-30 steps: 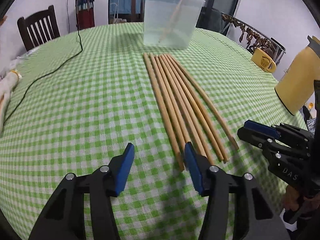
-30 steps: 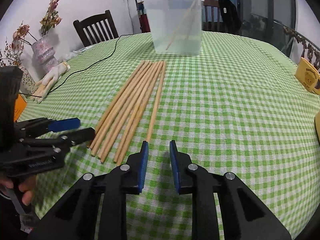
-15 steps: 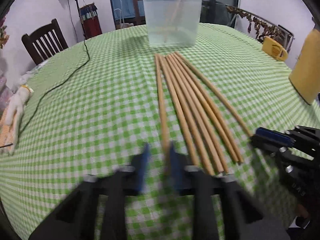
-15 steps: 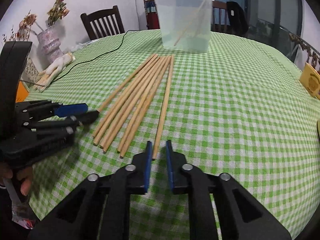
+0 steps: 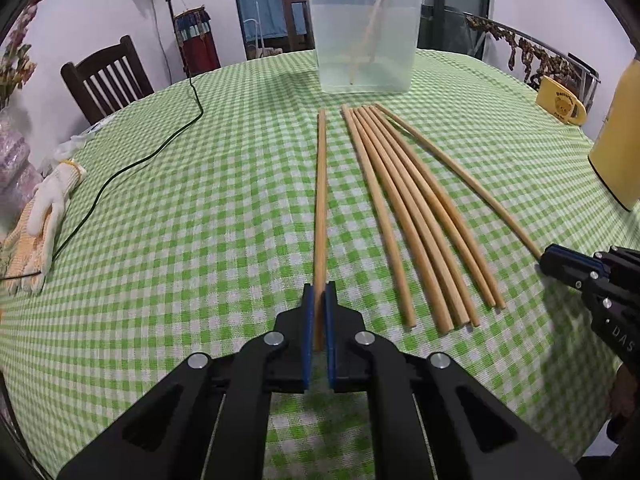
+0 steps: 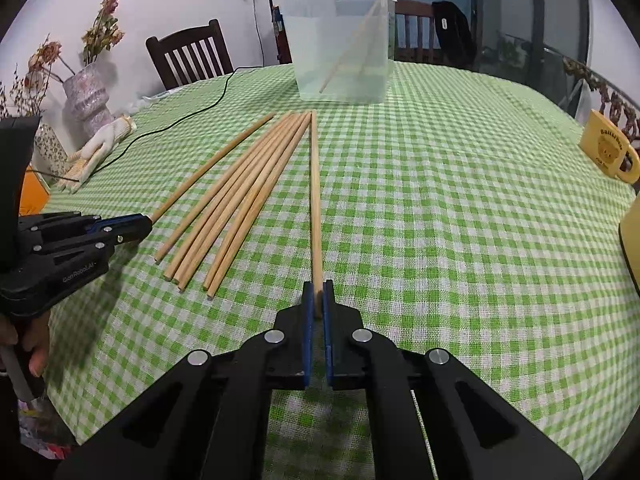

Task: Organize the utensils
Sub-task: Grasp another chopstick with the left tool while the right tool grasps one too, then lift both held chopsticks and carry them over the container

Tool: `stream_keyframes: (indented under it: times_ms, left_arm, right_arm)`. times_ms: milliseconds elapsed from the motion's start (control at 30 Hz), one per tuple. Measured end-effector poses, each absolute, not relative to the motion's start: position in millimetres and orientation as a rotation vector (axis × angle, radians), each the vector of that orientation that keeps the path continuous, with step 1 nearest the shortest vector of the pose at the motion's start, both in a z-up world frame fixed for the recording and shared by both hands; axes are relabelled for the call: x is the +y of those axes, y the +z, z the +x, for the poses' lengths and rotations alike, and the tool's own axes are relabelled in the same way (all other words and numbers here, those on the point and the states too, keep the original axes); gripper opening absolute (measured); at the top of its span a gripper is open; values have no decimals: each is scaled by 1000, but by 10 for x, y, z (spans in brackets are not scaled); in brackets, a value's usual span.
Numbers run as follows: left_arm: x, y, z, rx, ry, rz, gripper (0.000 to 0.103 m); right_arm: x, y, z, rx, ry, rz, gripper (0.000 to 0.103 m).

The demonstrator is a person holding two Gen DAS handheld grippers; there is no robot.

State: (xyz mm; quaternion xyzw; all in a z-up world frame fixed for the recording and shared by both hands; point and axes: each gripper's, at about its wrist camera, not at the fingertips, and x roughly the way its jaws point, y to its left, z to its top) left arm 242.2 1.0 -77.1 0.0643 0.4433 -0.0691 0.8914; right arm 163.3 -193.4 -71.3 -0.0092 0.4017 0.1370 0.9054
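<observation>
I note both grippers pinching near ends: left gripper (image 5: 319,300) on the leftmost chopstick (image 5: 321,200), right gripper (image 6: 317,298) on the rightmost chopstick (image 6: 315,200), shafts running toward the far container (image 5: 362,32).

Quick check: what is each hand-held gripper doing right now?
Left hand-held gripper: closed on the leftmost chopstick.
Right hand-held gripper: closed on the rightmost chopstick.

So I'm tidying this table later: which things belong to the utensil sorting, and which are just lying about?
In the job:
- long wooden chopsticks, one in each hand-held gripper, left and right
- clear plastic tub

Lying about:
- white work glove
- yellow mug
- black cable
- vase of dried flowers
</observation>
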Motion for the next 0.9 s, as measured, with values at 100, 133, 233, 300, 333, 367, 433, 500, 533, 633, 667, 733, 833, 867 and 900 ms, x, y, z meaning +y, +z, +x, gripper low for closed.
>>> stream_keyframes:
  times_ms: [100,133,233,300,333,367,433,500,533,633,667,733,833,867,900]
  left_arm:
    - [25,-750,2397,917,-151,118,2]
    - [35,-725,2379,910,-154,114,2]
    - [90,-605,2331,886,-158,100,2]
    - [142,-467,2303,858,-163,84,2]
    - [163,-382,2291,838,-163,82,2]
    - [173,-319,2286,823,-161,83,2]
    - [209,-137,2272,782,-166,85,2]
    - [229,39,2268,746,-182,93,2]
    - [238,115,2266,731,-187,99,2]
    - [268,331,2275,697,-203,118,2]
    - [276,406,2291,688,-206,115,2]
    - [291,593,2333,670,-234,105,2]
    - [274,805,2442,662,-267,108,2]
    - [273,856,2463,659,-275,112,2]
    - [261,944,2497,650,-287,118,2]
  right_arm:
    - [-1913,-705,1630,832,285,-27,4]
    - [-1923,-678,1618,823,289,-18,4]
    - [-1931,-542,1591,776,289,-18,4]
    - [-1954,-430,1578,739,286,-25,4]
    - [-1965,-369,1575,721,285,-29,4]
    - [-1978,-285,1572,698,285,-34,4]
    - [-1991,-143,1571,659,285,-49,4]
    - [-2008,-4,1570,618,285,-65,4]
    - [-2016,73,1567,594,284,-76,4]
    - [-2056,315,1552,506,267,-113,4]
    - [-2075,382,1563,489,265,-114,4]
    - [-2127,529,1590,460,275,-105,4]
    - [-2157,731,1645,423,284,-118,4]
    - [-2170,784,1663,417,286,-117,4]
    - [-2183,864,1689,409,295,-120,4]
